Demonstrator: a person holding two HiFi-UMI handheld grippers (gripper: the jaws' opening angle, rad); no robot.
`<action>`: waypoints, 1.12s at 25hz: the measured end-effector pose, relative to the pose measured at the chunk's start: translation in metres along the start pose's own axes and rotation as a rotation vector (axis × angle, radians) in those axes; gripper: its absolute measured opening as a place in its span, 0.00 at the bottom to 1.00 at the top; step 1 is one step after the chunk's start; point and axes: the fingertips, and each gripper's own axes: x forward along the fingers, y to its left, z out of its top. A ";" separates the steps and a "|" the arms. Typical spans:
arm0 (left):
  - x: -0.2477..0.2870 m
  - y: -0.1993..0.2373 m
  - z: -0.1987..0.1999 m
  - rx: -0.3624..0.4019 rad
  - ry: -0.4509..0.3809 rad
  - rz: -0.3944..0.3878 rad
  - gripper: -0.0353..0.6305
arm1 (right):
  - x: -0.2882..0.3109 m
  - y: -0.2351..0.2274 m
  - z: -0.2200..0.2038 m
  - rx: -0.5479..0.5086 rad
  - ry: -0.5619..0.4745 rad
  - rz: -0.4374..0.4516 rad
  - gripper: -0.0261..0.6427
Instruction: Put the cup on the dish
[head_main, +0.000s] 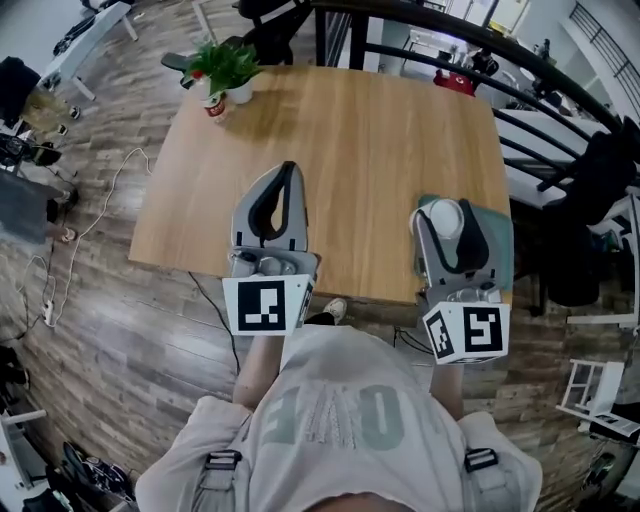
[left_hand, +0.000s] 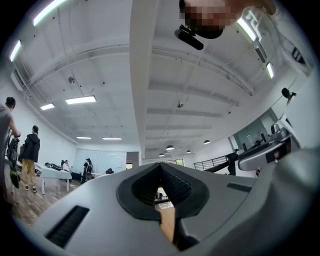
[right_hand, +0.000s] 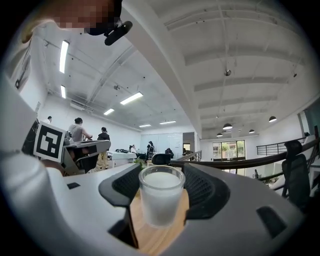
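Note:
A frosted white cup (right_hand: 161, 197) stands upright between the jaws of my right gripper (right_hand: 161, 172), whose pads press its sides. In the head view the cup (head_main: 447, 220) and right gripper (head_main: 445, 210) sit over the left part of a teal dish (head_main: 496, 245) at the table's near right edge. I cannot tell whether the cup rests on anything. My left gripper (head_main: 289, 170) hovers over the near middle of the wooden table (head_main: 350, 140). Its jaws meet at the tip with nothing between them, which the left gripper view also shows for the left gripper (left_hand: 160, 170).
A small potted plant (head_main: 226, 68) stands at the table's far left corner. A dark curved railing (head_main: 480, 45) runs behind the table, and a dark chair (head_main: 595, 190) stands to its right. A cable (head_main: 100, 205) lies on the floor at left.

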 end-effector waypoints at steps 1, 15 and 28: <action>0.005 0.006 -0.004 -0.005 0.005 0.003 0.06 | 0.010 0.000 0.000 -0.003 -0.002 0.004 0.45; 0.086 -0.009 -0.048 -0.064 0.055 -0.144 0.06 | 0.079 -0.019 -0.013 0.015 0.043 -0.048 0.45; 0.141 -0.141 -0.066 -0.146 0.102 -0.332 0.06 | 0.065 -0.130 -0.070 0.016 0.217 -0.140 0.45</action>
